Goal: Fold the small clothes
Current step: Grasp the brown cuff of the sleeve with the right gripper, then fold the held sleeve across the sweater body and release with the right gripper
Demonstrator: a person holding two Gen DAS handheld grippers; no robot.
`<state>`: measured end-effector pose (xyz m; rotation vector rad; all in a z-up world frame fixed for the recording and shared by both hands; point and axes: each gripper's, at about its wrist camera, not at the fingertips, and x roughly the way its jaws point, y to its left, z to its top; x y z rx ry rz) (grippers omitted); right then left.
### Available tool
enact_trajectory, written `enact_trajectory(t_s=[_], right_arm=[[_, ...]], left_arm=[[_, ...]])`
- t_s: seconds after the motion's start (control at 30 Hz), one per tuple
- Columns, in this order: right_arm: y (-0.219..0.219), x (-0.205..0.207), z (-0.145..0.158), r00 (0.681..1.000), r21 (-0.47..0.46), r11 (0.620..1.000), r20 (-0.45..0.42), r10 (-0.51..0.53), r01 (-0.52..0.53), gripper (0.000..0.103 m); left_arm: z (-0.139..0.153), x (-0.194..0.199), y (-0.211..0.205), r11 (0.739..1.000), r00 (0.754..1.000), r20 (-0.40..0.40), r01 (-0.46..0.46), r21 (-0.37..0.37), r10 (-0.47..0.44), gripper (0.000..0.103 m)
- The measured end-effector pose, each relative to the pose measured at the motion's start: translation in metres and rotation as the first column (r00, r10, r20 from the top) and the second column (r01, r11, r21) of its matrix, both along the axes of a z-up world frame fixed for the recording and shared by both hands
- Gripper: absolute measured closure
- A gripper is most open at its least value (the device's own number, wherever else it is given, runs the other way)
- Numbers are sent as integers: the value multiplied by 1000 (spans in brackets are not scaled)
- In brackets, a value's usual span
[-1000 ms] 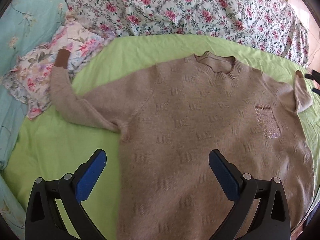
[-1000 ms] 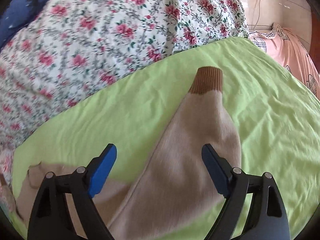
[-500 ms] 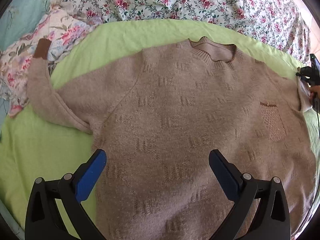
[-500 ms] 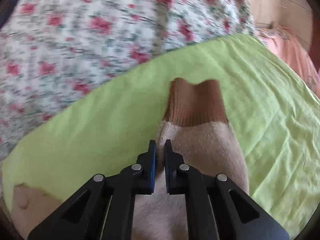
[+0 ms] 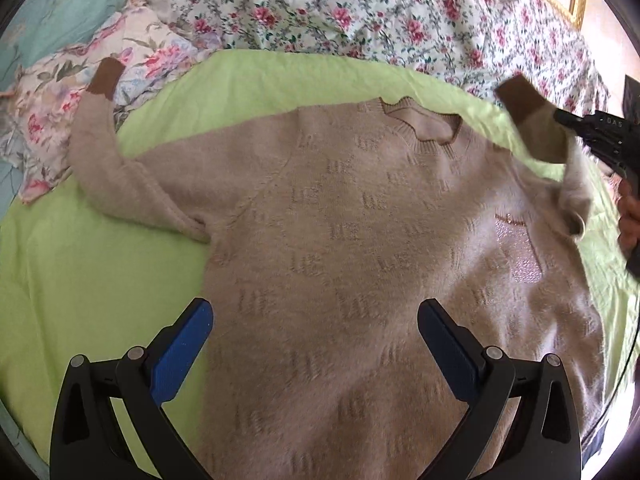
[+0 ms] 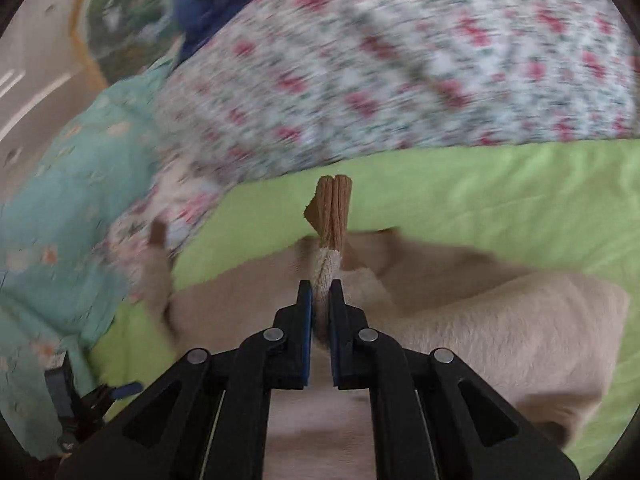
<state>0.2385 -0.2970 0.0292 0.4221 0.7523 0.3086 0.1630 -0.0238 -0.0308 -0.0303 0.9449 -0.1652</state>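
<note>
Between the right claw (image 6: 320,292) pads sits the sweater's sleeve (image 6: 328,268), pinched just behind its brown cuff (image 6: 332,208), which sticks up and forward past the fingertips. The jaws are drawn almost together, with only the bunched knit keeping them apart. Below and beyond that claw the beige sweater (image 5: 360,248) lies face up and spread flat on the green sheet (image 5: 80,272) of the bed, neckline toward the floral quilt (image 5: 360,8).

Seen from the left wrist, the right claw (image 5: 560,118) comes in from the far right, holding the lifted sleeve (image 5: 548,140) off the sheet near the shoulder. The step in hand looks like the first sleeve fold: carrying this sleeve inward over the chest. The next move likely calls for bringing the cuff across the torso and laying it flat before letting go, keeping the sleeve from twisting, since the knit is soft and sags from the pinch.

The left claw (image 5: 316,336) hangs over the lower body of the sweater with its blue pads wide apart, holding nothing; whether it touches the knit cannot be told. Up and to its left, the other sleeve (image 5: 116,168) lies stretched out, its cuff (image 5: 105,84) resting on a flowered cloth (image 5: 52,120) at the sheet's edge, not yet folded.
</note>
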Motion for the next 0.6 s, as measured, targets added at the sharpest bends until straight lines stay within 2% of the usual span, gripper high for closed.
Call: enact_trajectory(t_s=[0.2, 0.33, 0.4, 0.47, 0.6], right_arm=[[92, 4, -39, 982, 18, 985, -74, 172, -171, 95], [118, 9, -70, 956, 15, 969, -157, 246, -247, 89], [119, 4, -81, 943, 50, 961, -185, 277, -272, 68], [116, -5, -82, 944, 80, 959, -172, 283, -272, 52], [88, -32, -72, 963, 82, 971, -138, 233, -223, 51]], left_arm=[[3, -5, 25, 998, 999, 6, -34, -46, 34, 1], [3, 0, 41, 991, 999, -4, -37, -125, 36, 1], [2, 8, 46, 984, 1000, -14, -30, -177, 27, 1], [2, 18, 47, 976, 1000, -20, -14, -216, 10, 1], [-2, 51, 34, 956, 997, -52, 43, -291, -61, 1]])
